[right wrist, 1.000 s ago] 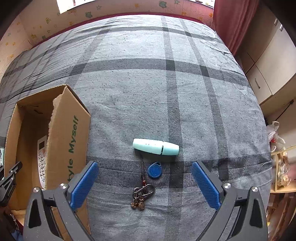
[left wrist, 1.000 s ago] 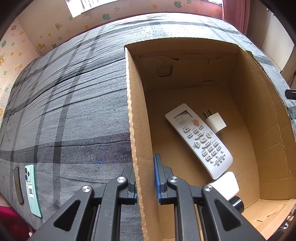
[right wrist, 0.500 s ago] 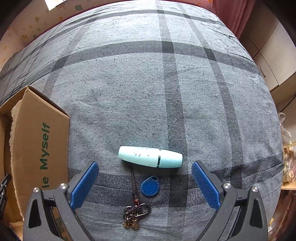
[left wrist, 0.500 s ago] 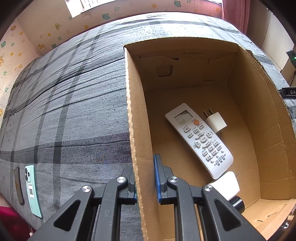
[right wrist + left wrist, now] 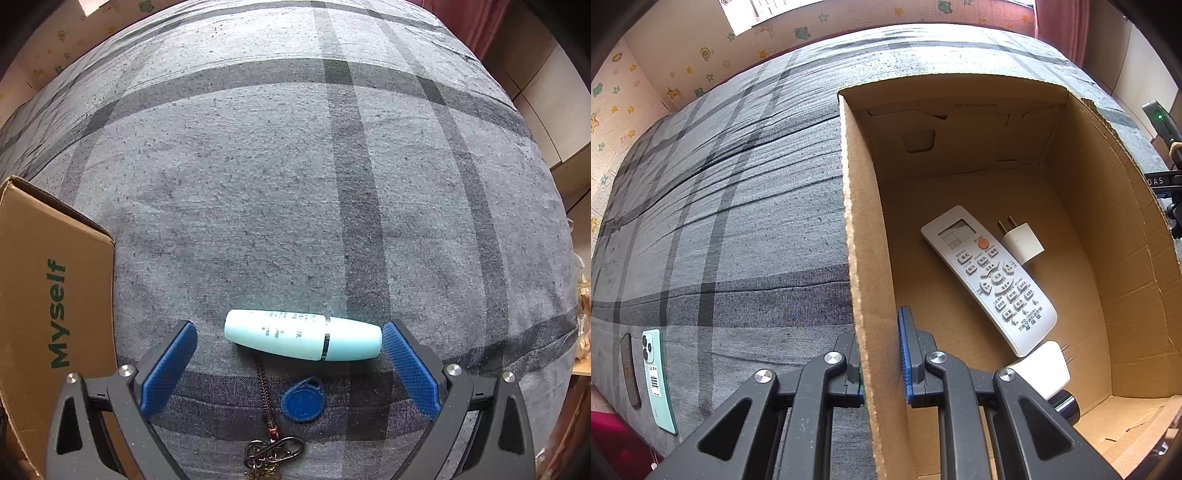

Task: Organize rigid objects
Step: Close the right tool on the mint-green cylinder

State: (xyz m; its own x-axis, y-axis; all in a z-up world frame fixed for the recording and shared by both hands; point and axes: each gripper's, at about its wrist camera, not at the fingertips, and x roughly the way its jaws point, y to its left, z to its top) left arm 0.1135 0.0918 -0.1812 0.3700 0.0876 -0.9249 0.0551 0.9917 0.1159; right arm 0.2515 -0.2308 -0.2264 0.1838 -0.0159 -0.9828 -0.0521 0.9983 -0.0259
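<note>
The left gripper (image 5: pixel 882 354) clamps the box (image 5: pixel 857 221) wall. The right gripper (image 5: pixel 290 350) gapes wide, empty, straddling the tube (image 5: pixel 303 339) lengthwise; turning crosswise should grip better.

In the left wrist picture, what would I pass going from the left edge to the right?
Dark slim object → mint green phone → grey plaid bed cover → cardboard box wall clamped in the left gripper's jaws → white remote control → white plug adapter
</note>
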